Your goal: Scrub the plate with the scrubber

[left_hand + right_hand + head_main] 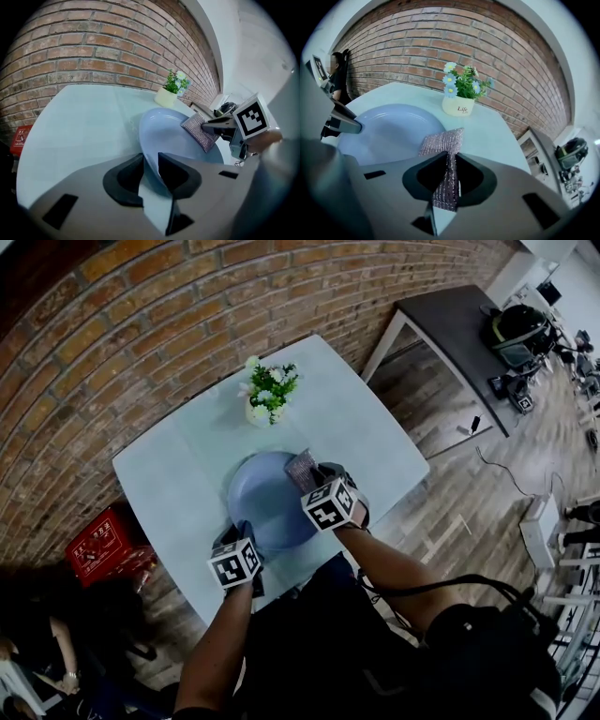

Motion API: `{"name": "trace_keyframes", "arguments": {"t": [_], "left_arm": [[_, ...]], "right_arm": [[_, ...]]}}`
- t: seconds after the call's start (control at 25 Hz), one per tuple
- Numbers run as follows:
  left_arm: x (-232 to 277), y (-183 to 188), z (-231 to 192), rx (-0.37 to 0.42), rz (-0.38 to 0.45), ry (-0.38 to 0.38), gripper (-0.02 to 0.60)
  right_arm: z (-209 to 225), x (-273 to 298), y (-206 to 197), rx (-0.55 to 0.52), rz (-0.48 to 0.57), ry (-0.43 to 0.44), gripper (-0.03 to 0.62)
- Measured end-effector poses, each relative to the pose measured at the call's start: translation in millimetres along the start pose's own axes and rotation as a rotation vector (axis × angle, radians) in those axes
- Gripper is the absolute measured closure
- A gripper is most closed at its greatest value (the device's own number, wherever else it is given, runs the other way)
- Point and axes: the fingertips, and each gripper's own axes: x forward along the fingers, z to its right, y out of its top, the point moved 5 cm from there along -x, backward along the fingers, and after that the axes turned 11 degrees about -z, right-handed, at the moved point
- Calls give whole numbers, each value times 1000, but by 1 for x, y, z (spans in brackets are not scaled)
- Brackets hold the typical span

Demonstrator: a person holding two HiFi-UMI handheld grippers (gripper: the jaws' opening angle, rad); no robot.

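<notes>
The plate [265, 502] is round, pale blue and glossy, and lies on the pale surface [178, 474]. Its near rim stands between the left fingers [125, 177]. The scrubber [302, 470] is a flat, silvery-pink, glittering rectangle, pinched at one end by the right fingers [472, 177]. Its free end reaches over the plate's right rim; whether it touches there cannot be told.

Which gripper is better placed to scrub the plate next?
Right. The right gripper is shut on the scrubber, which is already at the plate edge. The left gripper only straddles the plate's near rim, jaws apart.
</notes>
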Motion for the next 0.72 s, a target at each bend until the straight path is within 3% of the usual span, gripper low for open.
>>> {"name": "trace_keyframes", "arguments": {"t": [0.28, 0.44, 0.56, 0.72], "left_arm": [[0, -2, -1, 6, -18, -4, 471], [-1, -3, 2, -9, 9, -1, 470], [-4, 0, 3, -32, 38, 16, 471], [-5, -1, 3, -94, 63, 46, 482]], "right_arm": [[1, -12, -9, 33, 37, 51, 525], [4, -27, -3, -11, 115, 156, 525], [8, -41, 10, -89, 198, 224, 526], [17, -54, 33, -303, 298, 245, 528]]}}
